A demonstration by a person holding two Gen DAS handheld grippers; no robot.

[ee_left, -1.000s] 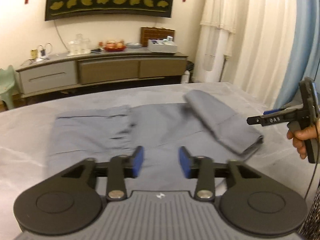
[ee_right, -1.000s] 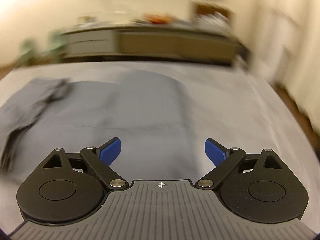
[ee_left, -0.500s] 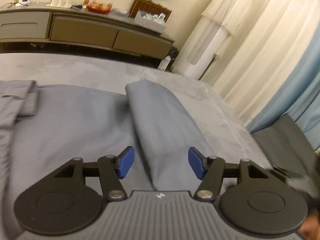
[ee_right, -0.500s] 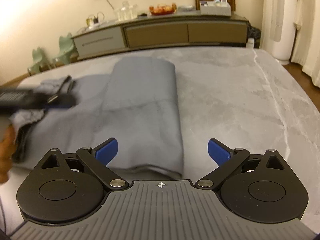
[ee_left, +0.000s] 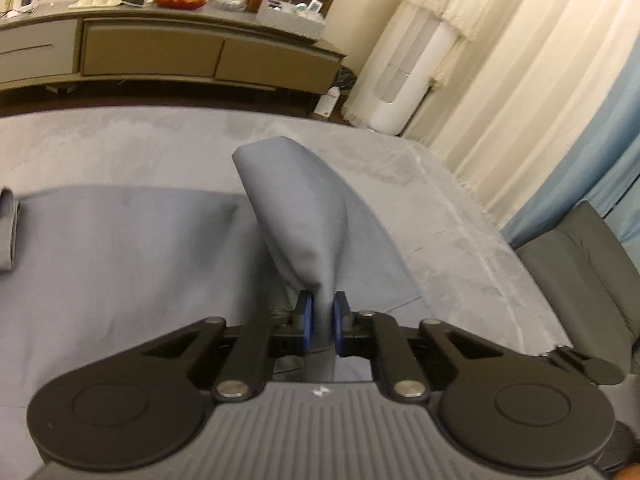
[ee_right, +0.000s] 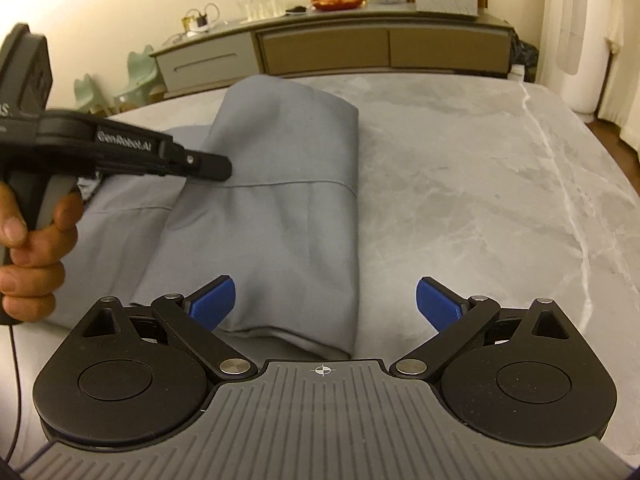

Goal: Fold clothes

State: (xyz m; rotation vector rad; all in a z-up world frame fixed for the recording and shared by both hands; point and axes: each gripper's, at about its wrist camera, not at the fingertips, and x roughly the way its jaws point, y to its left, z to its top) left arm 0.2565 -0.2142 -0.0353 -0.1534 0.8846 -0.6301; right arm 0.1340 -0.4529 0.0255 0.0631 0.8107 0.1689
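A grey garment (ee_left: 120,264) lies spread on a grey marbled surface (ee_right: 480,184), with its right side folded over into a long flap (ee_right: 288,184). My left gripper (ee_left: 320,320) is shut on the near part of this flap, and the cloth rises in a peak (ee_left: 296,208) between the blue pads. In the right wrist view the left gripper (ee_right: 218,168) comes in from the left, held by a hand (ee_right: 32,248), its tip at the flap's left edge. My right gripper (ee_right: 324,304) stands open and wide at the flap's near end, with nothing pinched.
A low sideboard (ee_right: 360,40) with dishes and boxes runs along the far wall. A white tower appliance (ee_left: 404,80) and curtains (ee_left: 520,100) stand at the right, with a grey padded seat (ee_left: 580,272) beside the surface's right edge. Bare marbled surface lies right of the flap.
My left gripper has gone from open to shut on the flap, and the cloth now peaks up. The right gripper has moved closer to the flap's near end and stays open.
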